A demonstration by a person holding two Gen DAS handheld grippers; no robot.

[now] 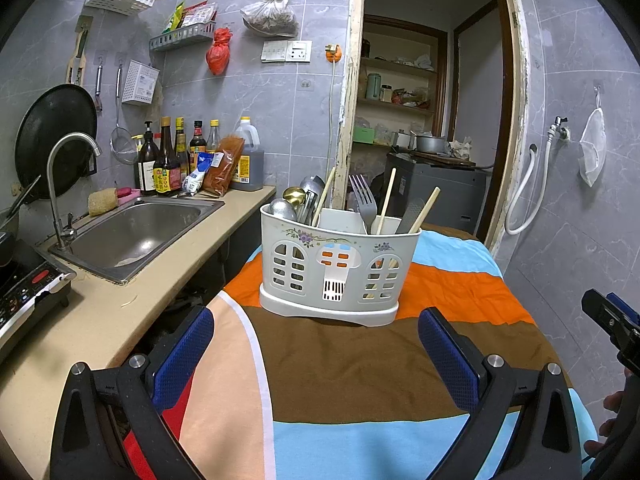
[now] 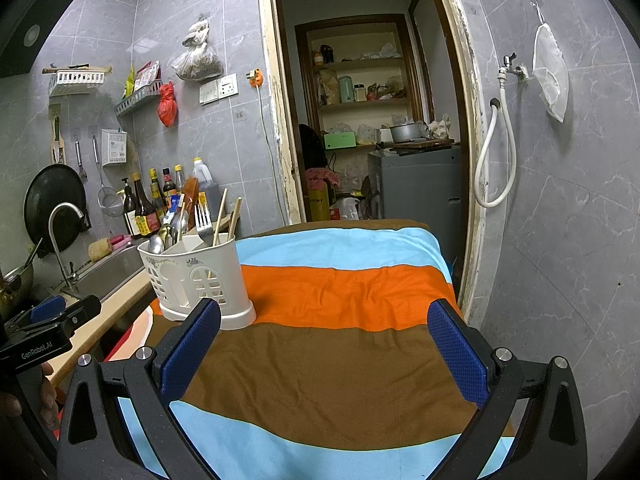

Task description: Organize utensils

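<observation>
Two handheld grippers hang open over a striped table, a filled cutlery caddy ahead.

Nearest the lens, the left gripper (image 1: 316, 344) and right gripper (image 2: 324, 340) both stand spread wide, gripping nothing, above the striped cloth (image 1: 352, 360). Beyond them the white utensil holder (image 1: 336, 268) sits upright on the orange band near the cloth's left edge, holding spoons (image 1: 294, 200), a fork (image 1: 365, 202) and chopsticks (image 1: 387, 200). Farther left, a steel sink (image 1: 136, 232) and sauce bottles (image 1: 168, 160) line the counter by the tiled wall.

Glossy plastic caddy (image 1: 336, 268), metal fork (image 1: 362, 200)
</observation>
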